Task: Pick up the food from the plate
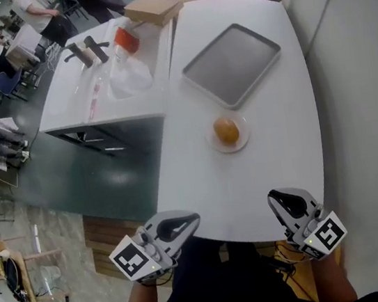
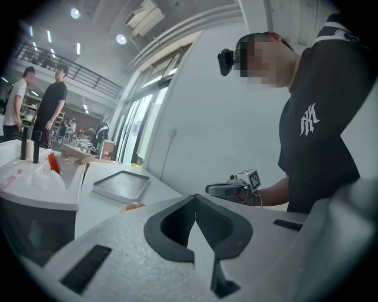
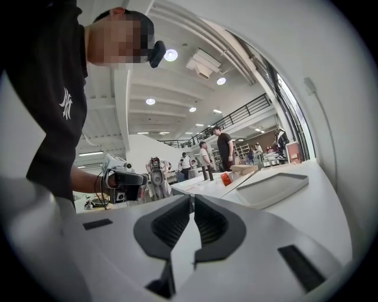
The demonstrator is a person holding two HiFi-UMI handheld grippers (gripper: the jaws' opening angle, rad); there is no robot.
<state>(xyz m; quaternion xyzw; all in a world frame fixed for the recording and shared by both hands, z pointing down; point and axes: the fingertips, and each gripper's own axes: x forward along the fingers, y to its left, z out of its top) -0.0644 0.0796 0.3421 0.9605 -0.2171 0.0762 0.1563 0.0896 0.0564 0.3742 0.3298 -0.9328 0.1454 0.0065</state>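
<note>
The food [image 1: 226, 130], a round golden-brown piece, is sitting in the middle of a small white plate [image 1: 243, 143]; the plate is lying on the white table [image 1: 262, 171], between the table's near edge and a grey tray [image 1: 232, 64] that is lying flat farther back, set at an angle to the table's sides.

The left gripper [image 1: 180, 223] is hovering at the near edge of the table, by its left corner, with its tips pointing toward the right and away from the person; its jaws are pressing together tip to tip, clenched with nothing between them. The right gripper [image 1: 286, 201] is hovering at the same edge farther right; its jaws are likewise meeting along their whole front, clenched on nothing. Both tools are staying close to the person's body and well apart from the plate, with bare tabletop lying between them and the food; the plate is lying roughly midway between the two tools' lines, ahead of them.

To the left a second white counter [image 1: 69, 105] is standing just beside the table; two dark bottles [image 1: 86, 51] are standing upright on it, with a clear plastic bag [image 1: 129, 78] and a red packet [image 1: 127, 40] near them. A cardboard box [image 1: 151, 8] is resting at the far end, where the two surfaces are meeting.
</note>
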